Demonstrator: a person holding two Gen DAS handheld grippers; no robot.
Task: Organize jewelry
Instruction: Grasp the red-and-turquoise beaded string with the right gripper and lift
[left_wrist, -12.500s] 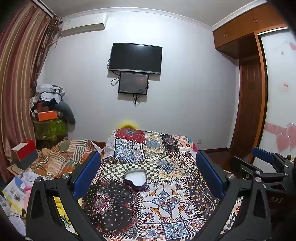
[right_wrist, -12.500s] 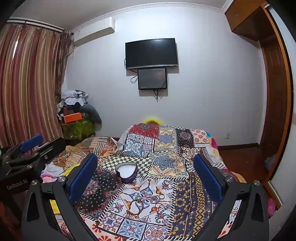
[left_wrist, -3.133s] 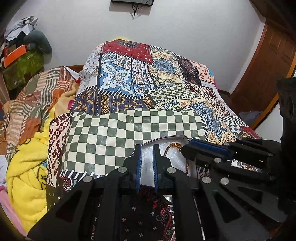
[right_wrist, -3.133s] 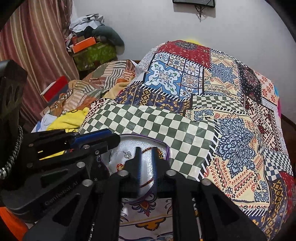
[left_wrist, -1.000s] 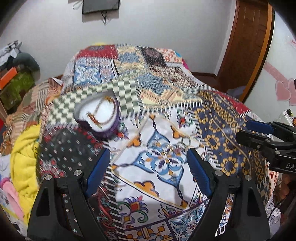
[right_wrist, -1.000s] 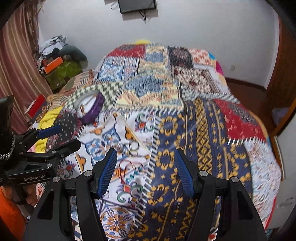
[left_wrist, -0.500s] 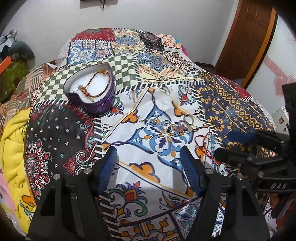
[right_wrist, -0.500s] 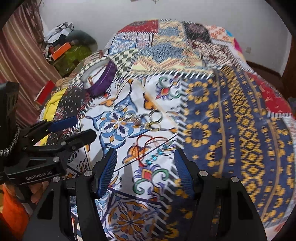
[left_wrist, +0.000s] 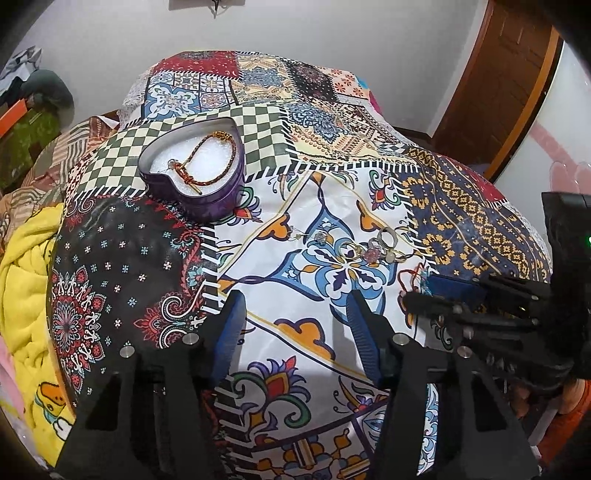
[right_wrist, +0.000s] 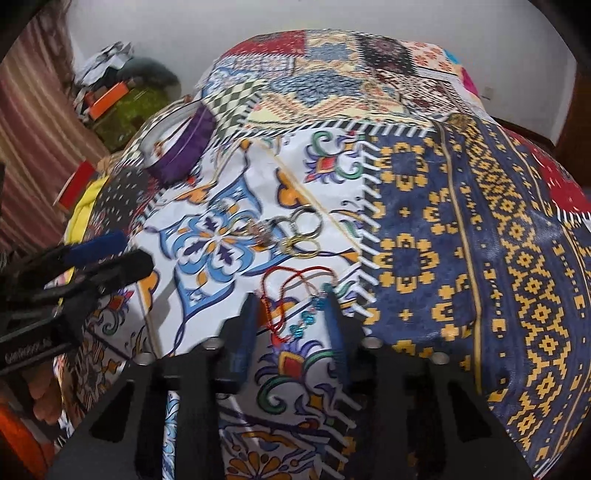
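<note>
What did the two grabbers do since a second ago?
Both came down closer to the bedspread. The right gripper is closing around the red string bracelet, not yet pinching it. The left gripper is closing too, on nothing. The heart-shaped box and the rings stayed put.

Both grippers tilt steeply down over the bed, the left gripper (left_wrist: 295, 314) closing on nothing, the right gripper (right_wrist: 291, 314) closing around a red cord.
</note>
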